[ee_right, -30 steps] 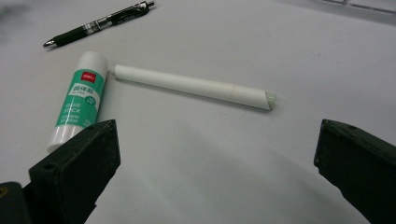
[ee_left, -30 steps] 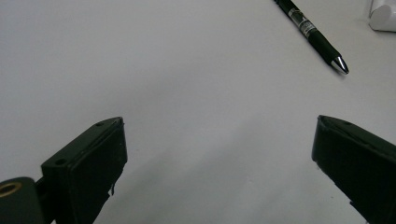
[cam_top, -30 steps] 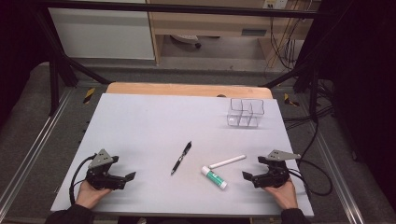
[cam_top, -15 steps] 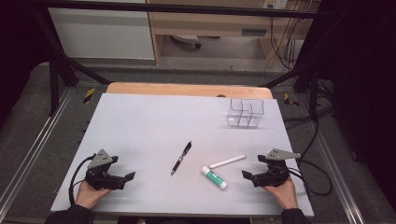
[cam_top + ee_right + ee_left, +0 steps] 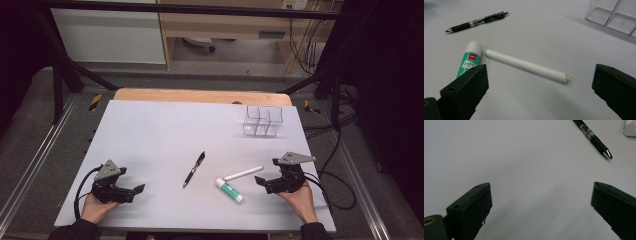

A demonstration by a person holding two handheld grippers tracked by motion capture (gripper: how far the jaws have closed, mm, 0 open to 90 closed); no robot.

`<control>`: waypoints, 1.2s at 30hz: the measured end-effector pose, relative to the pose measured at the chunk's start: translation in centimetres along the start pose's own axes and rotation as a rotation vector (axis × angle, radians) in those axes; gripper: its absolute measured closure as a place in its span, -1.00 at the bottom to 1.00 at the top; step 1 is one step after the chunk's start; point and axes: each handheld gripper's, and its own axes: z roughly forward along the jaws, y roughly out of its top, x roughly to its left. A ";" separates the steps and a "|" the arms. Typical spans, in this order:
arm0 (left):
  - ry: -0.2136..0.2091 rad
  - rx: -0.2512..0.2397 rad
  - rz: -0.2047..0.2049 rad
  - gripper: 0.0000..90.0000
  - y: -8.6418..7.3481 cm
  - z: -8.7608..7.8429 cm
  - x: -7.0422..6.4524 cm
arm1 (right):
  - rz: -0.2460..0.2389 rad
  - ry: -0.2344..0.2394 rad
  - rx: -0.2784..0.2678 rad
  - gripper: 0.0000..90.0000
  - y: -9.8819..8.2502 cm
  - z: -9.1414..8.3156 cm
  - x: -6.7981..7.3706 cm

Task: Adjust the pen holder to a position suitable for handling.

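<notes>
still, both tongs, left [image 5: 141,188] and right [image 5: 258,179], stay agape; white pen [image 5: 243,173] unmoved

Glossy black plastic pen [image 5: 477,21] lies on matt table [image 5: 165,135].

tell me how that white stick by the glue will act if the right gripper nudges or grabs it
The white stick is a slim round rod lying flat on the table, so a nudge would probably roll it. It looks stiff and light. The open right gripper should span it easily, though its smooth surface may slip.
</notes>
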 end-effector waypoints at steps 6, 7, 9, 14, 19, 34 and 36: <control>0.000 0.002 0.001 -0.93 0.0 0.0 0.0 | -0.033 -0.016 0.000 -0.97 1.4 0.1 0.1; -0.001 0.004 0.002 -0.93 0.0 0.0 0.0 | -0.039 -0.019 0.002 -0.97 1.7 0.1 0.1; -0.002 0.005 0.004 -0.93 0.0 0.1 0.0 | -0.048 -0.021 0.002 -0.97 1.9 0.2 0.1; 0.000 0.004 0.003 -0.93 0.0 0.0 0.0 | -0.086 -0.039 0.014 -0.97 3.0 0.6 0.0; 0.000 0.005 0.004 -0.93 0.0 0.0 0.0 | -0.120 -0.055 0.036 -0.96 3.9 1.1 -0.1; 0.000 0.010 0.006 -0.93 0.0 0.1 0.0 | -0.216 -0.108 0.066 -0.91 6.3 2.7 -0.9; 0.000 0.011 0.007 -0.93 0.0 0.1 0.0 | -0.233 -0.120 0.077 -0.91 6.7 2.9 -1.1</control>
